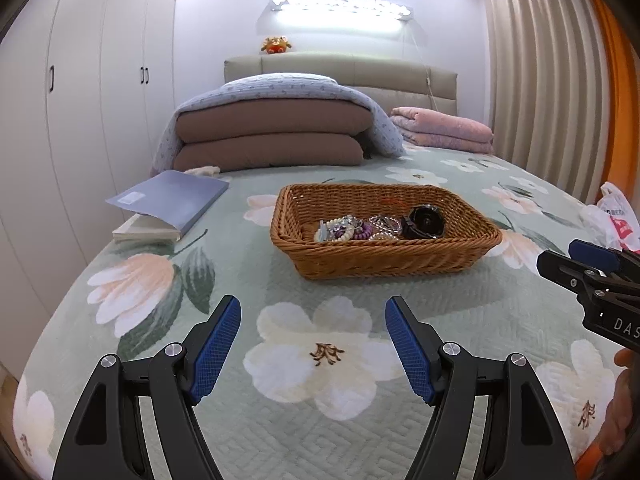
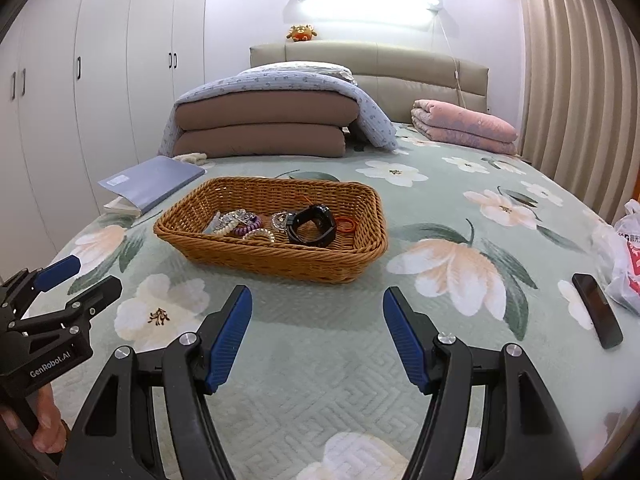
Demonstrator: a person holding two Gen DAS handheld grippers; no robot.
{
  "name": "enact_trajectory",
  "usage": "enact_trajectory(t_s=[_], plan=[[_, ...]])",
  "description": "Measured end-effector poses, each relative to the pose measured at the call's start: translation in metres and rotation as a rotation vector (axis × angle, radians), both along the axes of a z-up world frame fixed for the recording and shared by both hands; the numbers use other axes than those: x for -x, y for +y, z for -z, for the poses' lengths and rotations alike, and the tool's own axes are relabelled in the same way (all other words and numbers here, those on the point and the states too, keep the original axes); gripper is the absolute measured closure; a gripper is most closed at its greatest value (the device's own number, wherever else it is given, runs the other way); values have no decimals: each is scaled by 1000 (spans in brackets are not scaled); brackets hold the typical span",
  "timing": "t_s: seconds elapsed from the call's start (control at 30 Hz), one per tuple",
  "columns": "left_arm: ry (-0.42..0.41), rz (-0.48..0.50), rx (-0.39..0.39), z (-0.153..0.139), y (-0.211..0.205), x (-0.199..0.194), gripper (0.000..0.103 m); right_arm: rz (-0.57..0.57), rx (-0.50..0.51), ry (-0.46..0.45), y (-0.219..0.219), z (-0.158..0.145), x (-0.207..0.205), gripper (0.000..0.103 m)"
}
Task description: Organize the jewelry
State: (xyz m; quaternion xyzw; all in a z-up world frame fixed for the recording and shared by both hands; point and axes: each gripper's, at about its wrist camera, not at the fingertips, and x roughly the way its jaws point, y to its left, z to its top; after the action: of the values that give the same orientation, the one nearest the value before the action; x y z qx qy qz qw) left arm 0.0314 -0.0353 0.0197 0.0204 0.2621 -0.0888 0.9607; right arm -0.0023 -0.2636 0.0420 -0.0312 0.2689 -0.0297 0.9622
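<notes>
A brown wicker basket [image 1: 360,258] [image 2: 256,258] stands on the flowered bedspread. In it lie a black watch [image 1: 423,223] [image 2: 312,226], several bead and coil bracelets [image 1: 344,230] [image 2: 240,224], and an orange hair tie [image 2: 346,225]. My left gripper [image 1: 313,312] is open and empty, above the bed in front of the basket. My right gripper [image 2: 317,302] is open and empty, also in front of the basket. Each gripper shows at the edge of the other's view: the right one [image 1: 560,256] and the left one [image 2: 90,276].
A blue book [image 1: 172,200] [image 2: 154,180] lies left of the basket. Folded brown quilts [image 1: 272,136] and a pink blanket [image 1: 444,128] are stacked at the headboard. A black phone [image 2: 597,310] and a plastic bag [image 2: 628,256] lie at the bed's right edge. Wardrobes stand on the left.
</notes>
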Motion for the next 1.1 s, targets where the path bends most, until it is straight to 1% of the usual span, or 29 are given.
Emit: enact_trajectory(t_s=[0.17,0.4,1.1], plan=[[16,6,11,3,-2,0,27,0,13,-5,3,0,0,32],[16,-16,36,3,7,-2,27,1,17,7,5,5,-3,32],[26,-4,25,7,2,-2,27,9,4,23,2,13,-8,32]])
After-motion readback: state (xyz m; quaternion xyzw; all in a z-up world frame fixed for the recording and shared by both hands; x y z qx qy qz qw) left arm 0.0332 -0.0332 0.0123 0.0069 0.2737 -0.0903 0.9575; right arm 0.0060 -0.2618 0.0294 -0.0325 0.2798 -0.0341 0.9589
